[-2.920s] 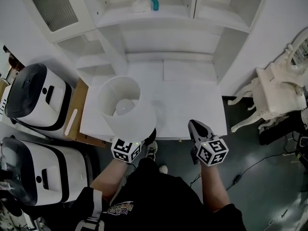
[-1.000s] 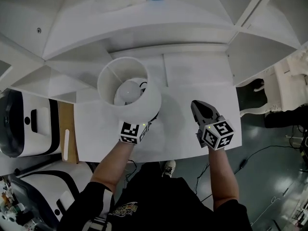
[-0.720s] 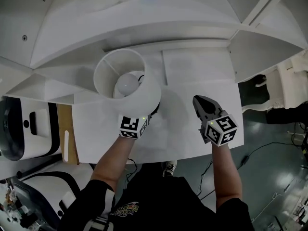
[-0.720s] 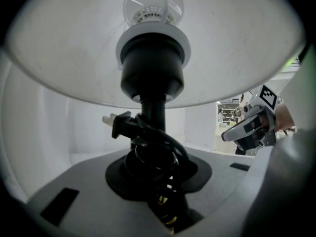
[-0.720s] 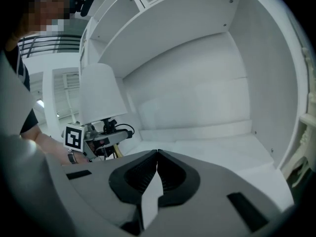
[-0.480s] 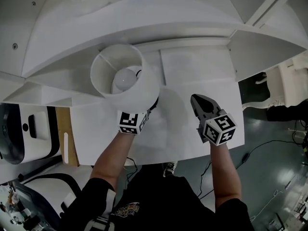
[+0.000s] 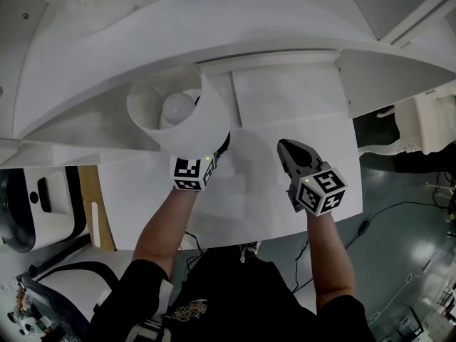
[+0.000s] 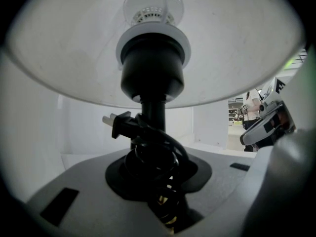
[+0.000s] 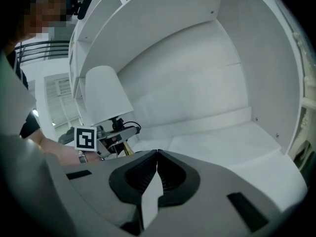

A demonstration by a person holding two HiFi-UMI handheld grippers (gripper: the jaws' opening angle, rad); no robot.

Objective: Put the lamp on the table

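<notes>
In the head view I have the lamp (image 7: pixel 178 112) at the upper left of the frame, over the back left part of the white table (image 7: pixel 299 120). Its shade covers the jaws of my left gripper (image 7: pixel 218 147), while my right gripper (image 7: pixel 287 150) hovers right of centre above the tabletop. The left gripper view shows those jaws clamped low in the frame on the lamp's black stem, with the cord (image 8: pixel 163 147) and plug (image 8: pixel 117 125) wound round it. In the right gripper view the jaws meet on nothing and the lamp stands at mid-left; I judge the carry nearly done, with set-down and release left, as I cannot tell whether the base touches.
</notes>
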